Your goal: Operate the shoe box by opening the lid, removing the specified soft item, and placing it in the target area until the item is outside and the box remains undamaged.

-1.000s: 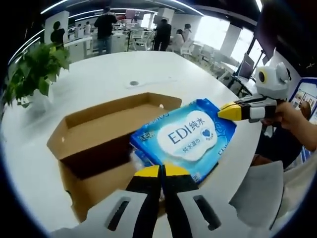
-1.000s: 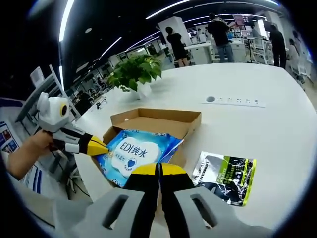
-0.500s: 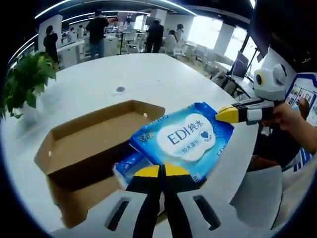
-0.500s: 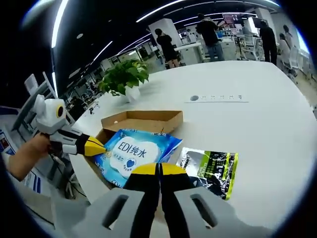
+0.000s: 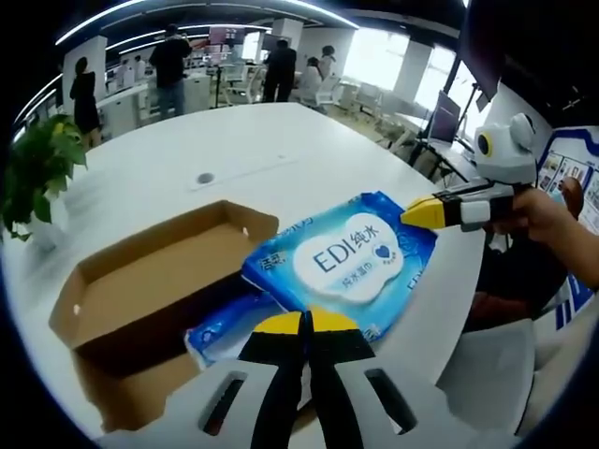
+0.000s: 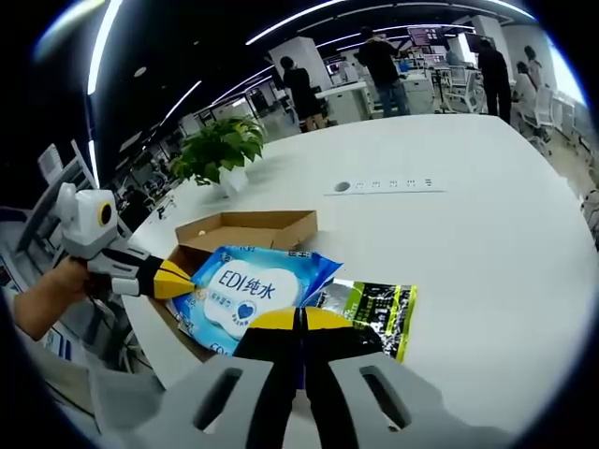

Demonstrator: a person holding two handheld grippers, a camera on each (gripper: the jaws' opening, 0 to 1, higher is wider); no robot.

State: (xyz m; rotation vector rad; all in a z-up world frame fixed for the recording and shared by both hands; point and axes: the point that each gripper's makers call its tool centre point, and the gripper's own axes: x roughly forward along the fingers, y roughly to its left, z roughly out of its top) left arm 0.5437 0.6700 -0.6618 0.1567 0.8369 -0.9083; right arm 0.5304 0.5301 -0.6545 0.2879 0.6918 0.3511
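We hold the blue wipes pack (image 5: 343, 265) between our 2 grippers, lifted above the open shoe box (image 5: 140, 290). In the left gripper view, the left gripper (image 5: 304, 323) has its yellow-tipped fingers pressed together on the near edge of the pack, and the right gripper (image 5: 423, 212) comes in from the right with its yellow tip pinched on the pack's far corner. The pack is tilted, its white label with "EDI" facing up, and it overhangs the box's near wall and the bench (image 5: 281, 140) edge. Under the pack, a second blue packet (image 5: 223, 323) lies at the box's edge.

In the right gripper view, the right gripper (image 6: 301, 323) has its fingers closed on the pack (image 6: 248, 295), and the left gripper (image 6: 178, 279) grips the opposite side, with a hand (image 6: 56, 290) behind it. The cardboard box (image 6: 248, 227) sits on the white bench (image 6: 468, 243) just behind the pack, its lid off. A black and green packet (image 6: 374, 304) lies on the bench just beside the pack. A potted plant (image 6: 217, 150) stands farther back, and people (image 6: 379, 61) stand in the office beyond.
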